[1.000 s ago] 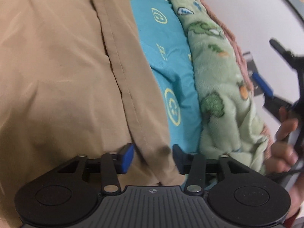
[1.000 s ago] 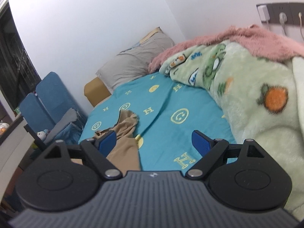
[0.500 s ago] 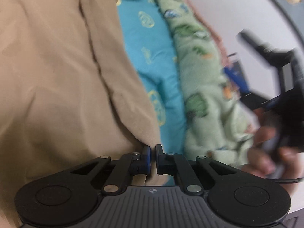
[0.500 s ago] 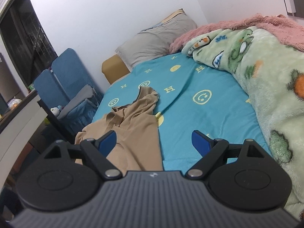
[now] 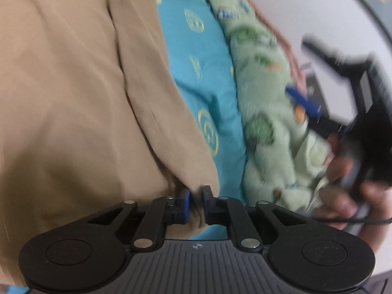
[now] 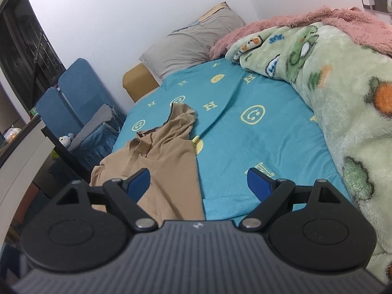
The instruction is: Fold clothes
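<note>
A tan hooded garment point(image 6: 161, 152) lies spread on the blue bed sheet point(image 6: 257, 142), hood toward the pillow. In the left wrist view the garment point(image 5: 73, 98) fills the left half. My left gripper point(image 5: 194, 202) is shut on the garment's lower edge. My right gripper point(image 6: 198, 183) is open and empty, above the sheet just right of the garment. It also shows blurred in the left wrist view point(image 5: 318, 93), held in a hand over the blanket.
A green cartoon blanket point(image 6: 343, 103) with a pink blanket point(image 6: 306, 22) behind it is heaped along the bed's right side by the wall. A grey pillow point(image 6: 191, 46) lies at the head. A blue folding chair point(image 6: 78, 98) stands left of the bed.
My left gripper closed on the garment's edge and keeps hold of it. My right gripper pulled back and swung left, bringing more of the garment into its view.
</note>
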